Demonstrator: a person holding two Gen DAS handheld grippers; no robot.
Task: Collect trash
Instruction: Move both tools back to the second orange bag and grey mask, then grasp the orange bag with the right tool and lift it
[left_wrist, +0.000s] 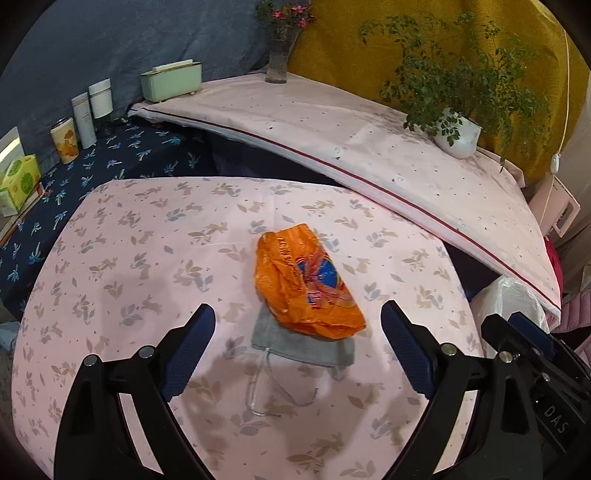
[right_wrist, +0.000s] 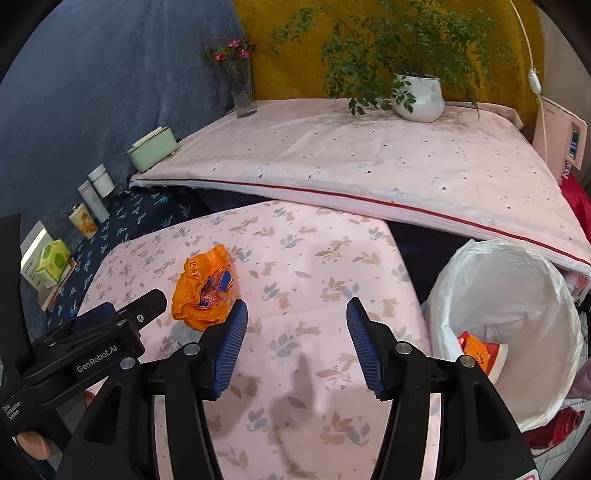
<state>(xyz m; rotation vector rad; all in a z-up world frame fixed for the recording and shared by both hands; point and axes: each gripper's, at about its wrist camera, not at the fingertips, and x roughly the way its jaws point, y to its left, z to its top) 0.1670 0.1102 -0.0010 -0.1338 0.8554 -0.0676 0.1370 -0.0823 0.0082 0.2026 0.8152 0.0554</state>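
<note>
A crumpled orange plastic bag lies on the pink floral table, partly on top of a grey face mask with thin ear loops. My left gripper is open and empty, its jaws either side of the mask just short of the bag. My right gripper is open and empty over bare cloth, to the right of the orange bag. A white-lined trash bin stands right of the table with orange packaging inside.
A raised pink padded surface sits behind the table with a potted plant and a flower vase. A green box, tubes, a cup and cartons line the dark blue shelf at left.
</note>
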